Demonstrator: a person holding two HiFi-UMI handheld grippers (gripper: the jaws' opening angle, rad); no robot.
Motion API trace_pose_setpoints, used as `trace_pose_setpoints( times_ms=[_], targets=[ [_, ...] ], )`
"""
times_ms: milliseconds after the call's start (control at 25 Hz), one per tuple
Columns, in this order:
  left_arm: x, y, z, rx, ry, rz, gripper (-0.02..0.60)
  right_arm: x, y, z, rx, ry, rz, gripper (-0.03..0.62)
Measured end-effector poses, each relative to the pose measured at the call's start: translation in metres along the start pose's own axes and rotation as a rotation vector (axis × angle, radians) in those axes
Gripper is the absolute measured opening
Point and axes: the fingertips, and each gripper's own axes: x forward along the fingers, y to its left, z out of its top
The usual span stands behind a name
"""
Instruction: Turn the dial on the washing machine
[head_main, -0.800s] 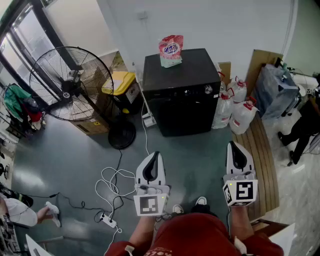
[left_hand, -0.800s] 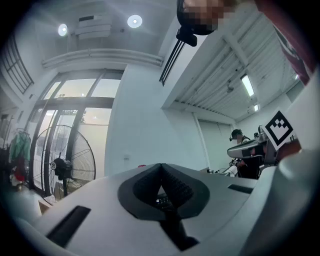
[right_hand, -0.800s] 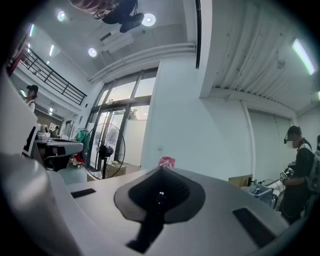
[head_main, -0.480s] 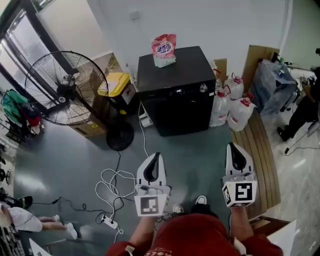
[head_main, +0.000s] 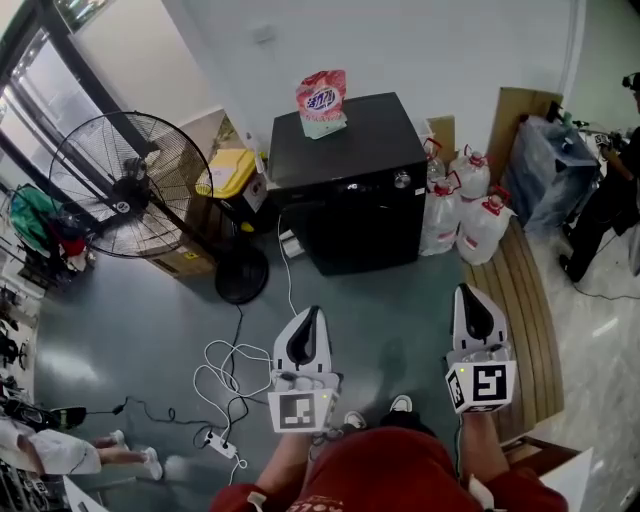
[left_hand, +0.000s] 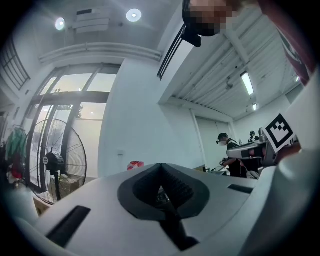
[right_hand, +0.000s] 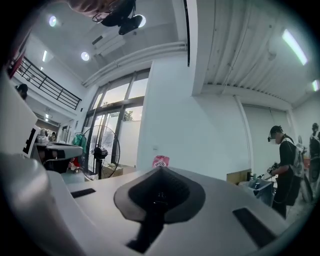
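Daylight pours from windows behind the fan; lamps above it glare; my gripper views warp, dark-edged.

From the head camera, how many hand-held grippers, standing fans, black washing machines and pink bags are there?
grippers: 2, the left gripper and the right gripper
standing fan: 1
black washing machine: 1
pink bag, on top of the machine: 1
Total: 5
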Motion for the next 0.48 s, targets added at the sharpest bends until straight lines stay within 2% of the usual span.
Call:
trace_pose_setpoints(
  times_ms=[200, 400, 480],
  targets=[
    [0.02, -0.016, -0.002, 0.014, 0.005, 0.015, 0.009, 0.012, -0.023, -0.004, -0.003, 0.009, 0.029, 0.008],
    [0.032, -0.031, -0.011, -0.018, 0.023, 0.041, 0.009, 0.02, -0.043, -0.01, -0.006, 0.029, 0.048, 0.008],
    [0.035, -0.035, -0.013, 0.002, 0.034, 0.04, 0.009, 0.021, -0.05, -0.015, 0.004, 0.039, 0.042, 0.008]
  ],
)
